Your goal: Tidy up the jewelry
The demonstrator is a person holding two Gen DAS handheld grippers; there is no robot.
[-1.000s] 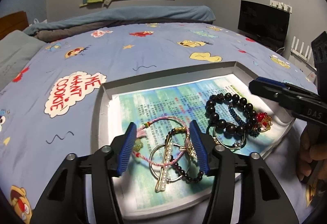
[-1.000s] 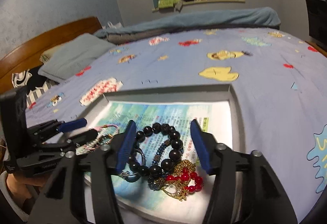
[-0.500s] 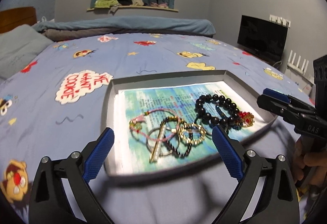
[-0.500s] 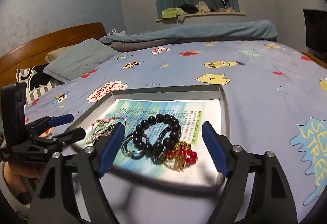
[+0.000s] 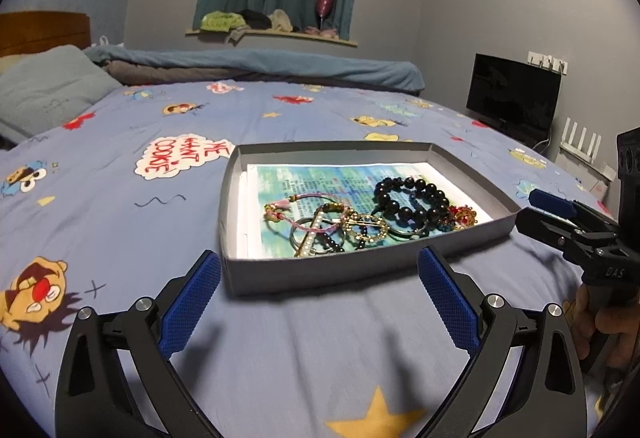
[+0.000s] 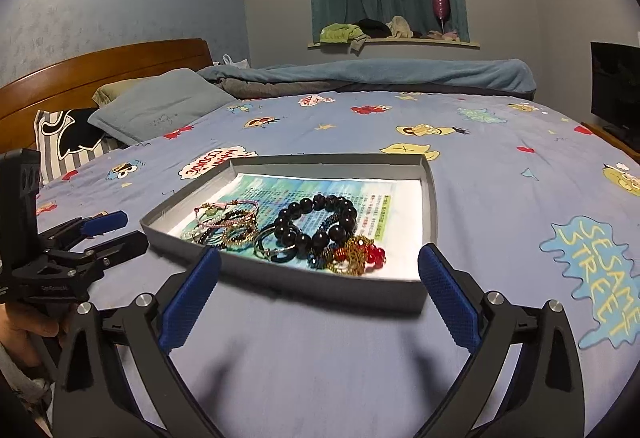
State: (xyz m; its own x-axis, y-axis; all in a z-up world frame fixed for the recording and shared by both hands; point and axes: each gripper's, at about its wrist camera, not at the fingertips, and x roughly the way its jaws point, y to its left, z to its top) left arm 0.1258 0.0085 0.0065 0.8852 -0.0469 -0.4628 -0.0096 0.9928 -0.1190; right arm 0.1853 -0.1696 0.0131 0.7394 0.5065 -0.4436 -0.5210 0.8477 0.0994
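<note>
We hold both tools spread wide and empty above the bedspread, short of the near wall of the grey tray. The left tool has its blue pads parted on either side of the tray's near edge, gripping nothing; the right tool stands the same way, its pads apart with only cloth between them.

The jewelry lies inside the tray on a printed paper sheet. A black bead bracelet sits toward the right, touching a red and gold piece at the near right corner. To the left, a pink cord bracelet, a pearl bar and gold rings lie tangled together; which strand crosses over which we cannot quite tell.
</note>
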